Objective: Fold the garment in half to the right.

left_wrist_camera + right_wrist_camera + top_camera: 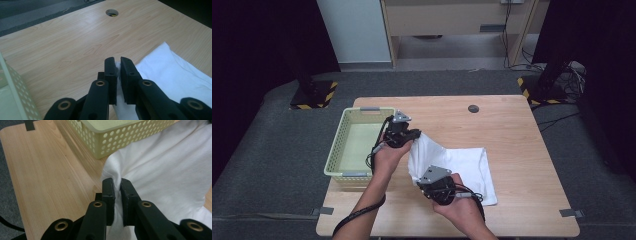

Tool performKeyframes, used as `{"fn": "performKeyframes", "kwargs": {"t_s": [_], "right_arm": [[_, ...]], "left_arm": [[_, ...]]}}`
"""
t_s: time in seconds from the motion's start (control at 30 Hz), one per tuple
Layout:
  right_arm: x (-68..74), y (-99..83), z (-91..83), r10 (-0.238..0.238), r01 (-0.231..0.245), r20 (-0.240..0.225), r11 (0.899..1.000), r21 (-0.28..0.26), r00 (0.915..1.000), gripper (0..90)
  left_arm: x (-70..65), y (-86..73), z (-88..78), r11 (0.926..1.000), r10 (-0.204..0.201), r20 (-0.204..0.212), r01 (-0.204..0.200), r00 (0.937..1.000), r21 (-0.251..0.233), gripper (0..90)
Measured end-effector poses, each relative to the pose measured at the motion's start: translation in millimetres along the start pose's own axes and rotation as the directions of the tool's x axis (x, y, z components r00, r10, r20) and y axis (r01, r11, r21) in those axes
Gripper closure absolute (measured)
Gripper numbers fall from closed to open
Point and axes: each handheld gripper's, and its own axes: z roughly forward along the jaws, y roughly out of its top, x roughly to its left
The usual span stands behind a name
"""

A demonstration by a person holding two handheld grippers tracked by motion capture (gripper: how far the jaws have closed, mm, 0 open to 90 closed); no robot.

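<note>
A white, soft cotton cloth lies folded on the light wooden tabletop, its right part flat and its left edge lifted off the wood. The left tool pinches the far left corner of that edge; in the left gripper view its black jaws are pressed together on a thin fold of white fabric. The right tool pinches the near left corner the same way, and the right gripper view shows cloth bunched between its closed jaws.

The raised edge runs between the two tools, roughly from far to near, so the cloth's flat body lies to the right of both. The pale yellow perforated plastic basket stands on the opposite side, at the tabletop's left edge, just beside the left hand and farther from the right hand.

The coming move likely turns on this layout: either the held edge is carried rightward over the flat part to fold it, or the whole cloth is swung left into the basket, with the left tool leading.
</note>
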Motion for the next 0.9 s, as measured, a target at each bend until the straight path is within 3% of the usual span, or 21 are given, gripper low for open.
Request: {"fn": "performKeyframes", "kwargs": {"t_s": [0.67, 0.9], "right_arm": [[9.7, 21.8, 10.9, 0.010, -0.011, -0.030, 1.000, -0.016, 0.9995, 83.3], [6.4, 22.2, 7.0, 0.038, -0.039, -0.047, 0.999, -0.018, 0.9982, 83.0]], "left_arm": [[17.4, -3.6, -20.8, 0.9991, -0.035, -0.015, 0.035, 0.9993, -0.024, 84.6], [11.3, 1.2, -17.3, 0.9996, -0.021, -0.011, 0.021, 0.9997, -0.021, 84.5]]}}
